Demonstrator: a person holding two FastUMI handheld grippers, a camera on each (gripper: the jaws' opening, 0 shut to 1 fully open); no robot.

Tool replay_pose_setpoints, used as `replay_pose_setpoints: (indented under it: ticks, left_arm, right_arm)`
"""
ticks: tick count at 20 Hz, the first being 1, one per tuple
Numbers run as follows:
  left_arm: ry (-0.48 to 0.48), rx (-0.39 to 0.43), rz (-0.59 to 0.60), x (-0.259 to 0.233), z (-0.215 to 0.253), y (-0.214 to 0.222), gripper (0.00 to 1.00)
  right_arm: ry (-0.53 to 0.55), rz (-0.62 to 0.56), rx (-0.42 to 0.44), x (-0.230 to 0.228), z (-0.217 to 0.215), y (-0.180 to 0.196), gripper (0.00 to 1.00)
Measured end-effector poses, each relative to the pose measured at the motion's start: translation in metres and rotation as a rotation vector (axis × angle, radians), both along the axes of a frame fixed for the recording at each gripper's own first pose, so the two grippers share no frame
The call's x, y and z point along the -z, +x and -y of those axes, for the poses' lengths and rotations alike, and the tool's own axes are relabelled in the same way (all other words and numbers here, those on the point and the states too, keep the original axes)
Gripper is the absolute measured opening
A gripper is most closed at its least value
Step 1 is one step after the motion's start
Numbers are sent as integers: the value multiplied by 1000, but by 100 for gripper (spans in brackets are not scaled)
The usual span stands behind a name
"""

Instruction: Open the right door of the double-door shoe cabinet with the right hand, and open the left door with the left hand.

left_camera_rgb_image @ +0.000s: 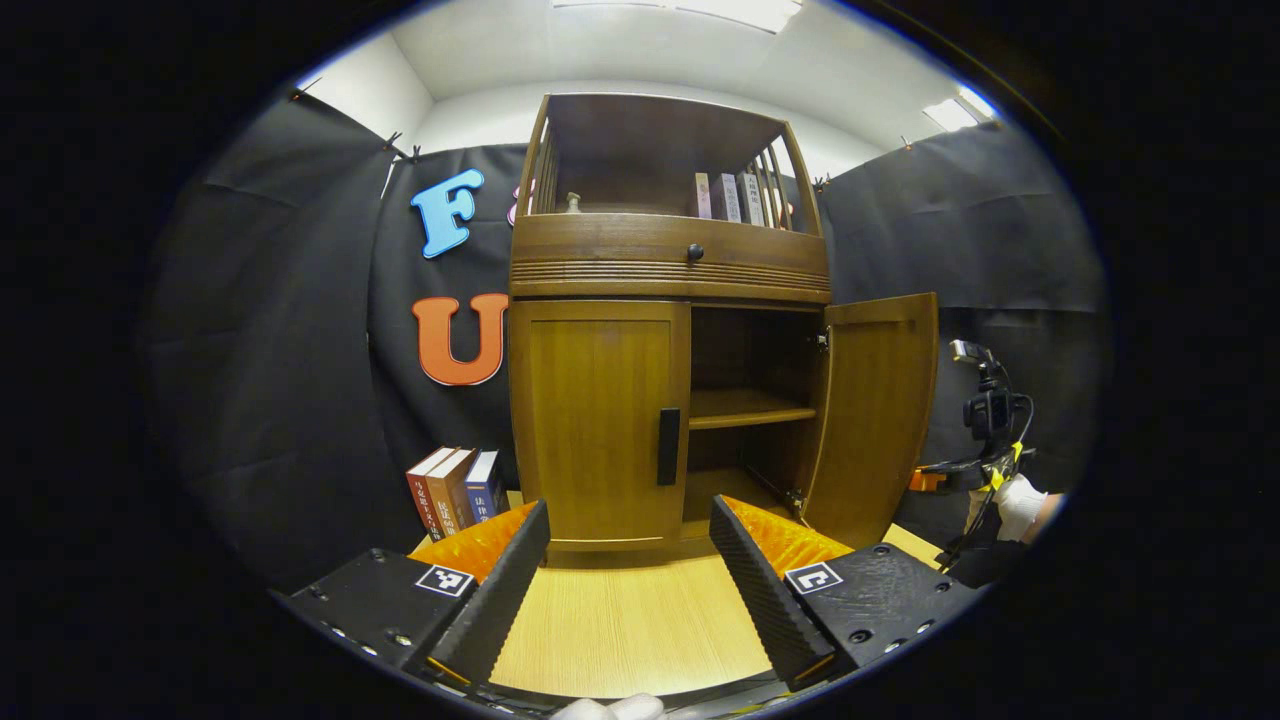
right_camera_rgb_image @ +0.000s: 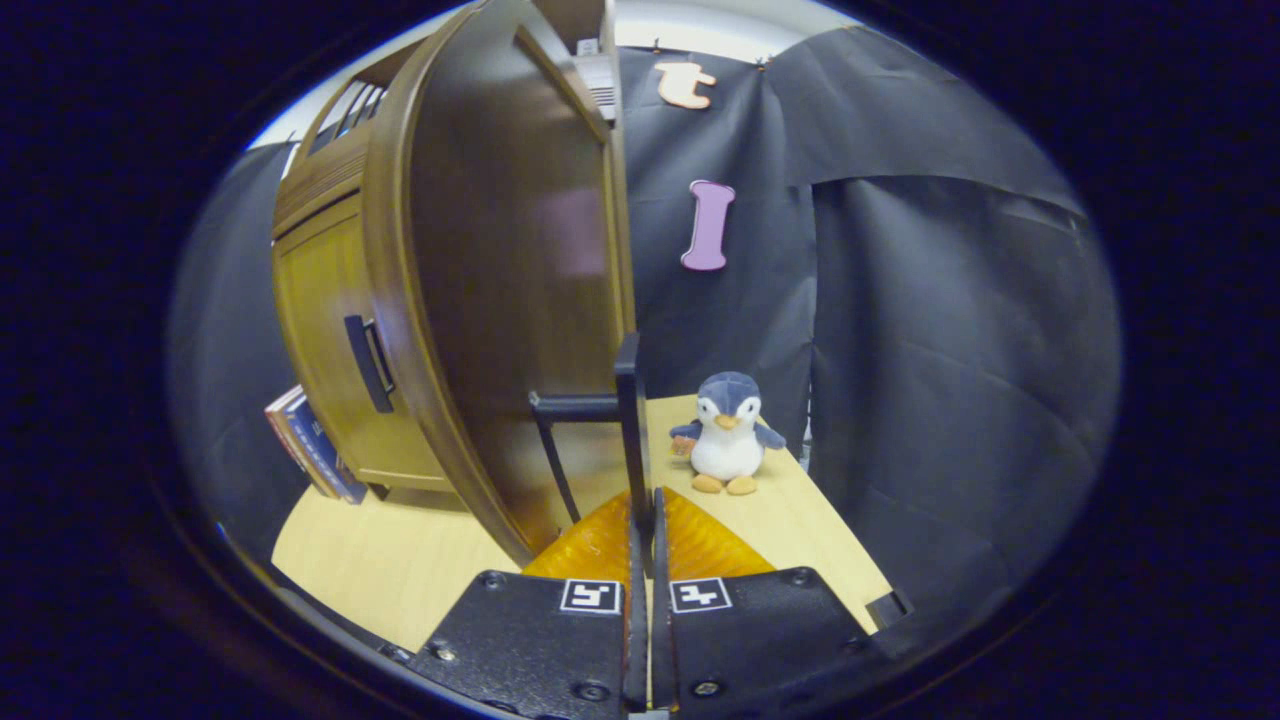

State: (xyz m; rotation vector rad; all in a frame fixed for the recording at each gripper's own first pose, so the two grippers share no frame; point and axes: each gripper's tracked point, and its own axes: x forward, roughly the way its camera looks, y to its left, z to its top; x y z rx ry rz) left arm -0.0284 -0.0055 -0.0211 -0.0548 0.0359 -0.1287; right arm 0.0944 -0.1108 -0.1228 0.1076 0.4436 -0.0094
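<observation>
Right gripper (right_camera_rgb_image: 641, 520) is pinching the black handle (right_camera_rgb_image: 628, 440) of the right door (right_camera_rgb_image: 500, 300), its fingers nearly together on that thin bar, and the door is standing swung well out from the shoe cabinet (left_camera_rgb_image: 668, 330). Left gripper (left_camera_rgb_image: 630, 560) is hovering wide apart and empty above the bench (left_camera_rgb_image: 630, 620), facing the left door (left_camera_rgb_image: 598, 430), which is sitting closed. Next, I judge, it needs to reach that door's handle (left_camera_rgb_image: 668, 446) and pull.
</observation>
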Motion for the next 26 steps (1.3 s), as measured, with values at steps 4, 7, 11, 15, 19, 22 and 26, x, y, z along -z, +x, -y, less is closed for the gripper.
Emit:
replay_pose_setpoints:
  ticks: [4,7,11,15,19,22,26]
  left_arm:
    - [-1,-8,-10,2,2,3,97]
    - [0,-8,-11,2,7,7,97]
    - [9,5,-7,-1,22,10,97]
    - [11,5,-7,-2,38,15,97]
    - [12,-2,-20,1,51,22,97]
    - [6,-7,-24,-1,61,25,97]
    - [8,-17,-13,-8,65,28,97]
  right_arm:
    - [3,1,-30,-2,9,1,4]
    - [16,8,-56,-2,17,1,4]
    - [22,6,-113,-2,34,6,4]
    - [7,0,-192,-1,52,12,4]
    - [7,2,-261,-2,64,17,4]
    - [13,1,-303,-1,69,20,6]
    - [-23,1,-346,-2,70,17,6]
